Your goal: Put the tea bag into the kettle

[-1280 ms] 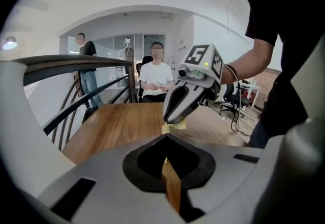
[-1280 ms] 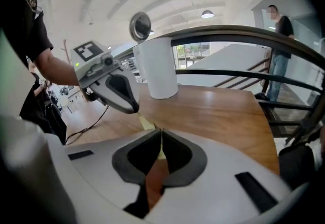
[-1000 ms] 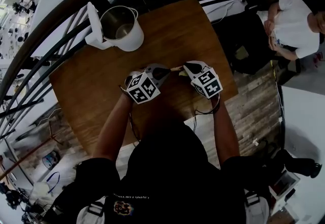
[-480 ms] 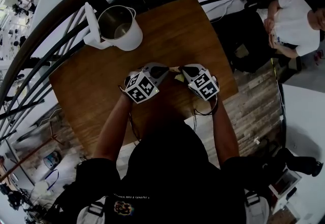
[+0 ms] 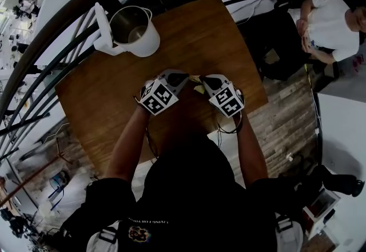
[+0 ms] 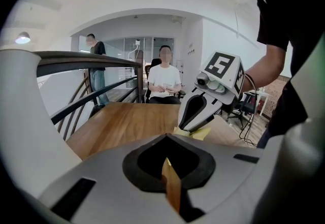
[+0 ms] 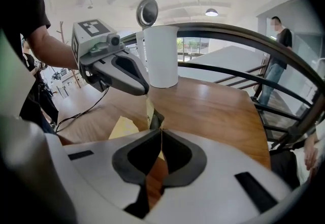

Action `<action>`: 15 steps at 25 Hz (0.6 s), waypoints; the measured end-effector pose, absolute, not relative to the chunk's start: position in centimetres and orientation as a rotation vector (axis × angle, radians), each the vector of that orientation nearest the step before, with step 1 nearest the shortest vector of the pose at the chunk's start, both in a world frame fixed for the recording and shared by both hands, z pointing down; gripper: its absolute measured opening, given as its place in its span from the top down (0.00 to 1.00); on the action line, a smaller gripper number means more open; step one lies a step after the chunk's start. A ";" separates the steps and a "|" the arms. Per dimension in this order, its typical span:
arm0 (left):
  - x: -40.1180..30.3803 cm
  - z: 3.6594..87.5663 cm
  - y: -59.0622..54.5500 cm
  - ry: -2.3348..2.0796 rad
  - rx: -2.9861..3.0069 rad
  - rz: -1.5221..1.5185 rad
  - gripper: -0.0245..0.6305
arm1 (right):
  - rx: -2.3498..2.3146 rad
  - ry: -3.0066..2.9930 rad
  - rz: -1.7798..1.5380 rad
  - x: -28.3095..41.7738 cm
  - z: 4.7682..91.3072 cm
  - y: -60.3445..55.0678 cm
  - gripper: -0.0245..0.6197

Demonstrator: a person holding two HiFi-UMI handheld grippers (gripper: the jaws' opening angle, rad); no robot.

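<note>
Head view: the tea bag [image 5: 198,87] is held between the two gripper tips over the near side of the wooden table [image 5: 194,28], right of centre and well apart from the kettle [image 5: 136,39].
Left gripper [image 5: 184,78]: the jaws are clenched on one edge of the yellow paper (a thin sliver is seen in the seam in its own view).
Right gripper [image 5: 206,80]: the jaws are pinched nearly together on the opposite edge of the same packet.
Step in hand: judged to be the opening of the packet, since the paper is gripped from both sides.
How it is done well: both pinches should be held firm and close to one another, and the edges drawn apart slowly, so that only the paper is torn. The packet is best worked over the table (anything dropped is then caught).
Tea bag look: a flat, pale yellow paper packet, creased and partly spread. A small dark piece is seen at its fold in the right gripper view; whether that is the bag itself cannot be told.
Kettle: white, with the lid swung up and the steel inside shown, it is stood at the far left of the table.
</note>
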State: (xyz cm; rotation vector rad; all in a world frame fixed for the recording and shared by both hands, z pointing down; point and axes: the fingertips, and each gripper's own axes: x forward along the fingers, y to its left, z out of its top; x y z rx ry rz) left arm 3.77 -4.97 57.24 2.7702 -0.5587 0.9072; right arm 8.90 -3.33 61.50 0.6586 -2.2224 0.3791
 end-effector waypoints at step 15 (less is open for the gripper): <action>1.8 58.4 -6.0 -0.685 2.678 0.907 0.96 | 0.581 -2.265 0.226 6.4 60.6 -2.0 0.93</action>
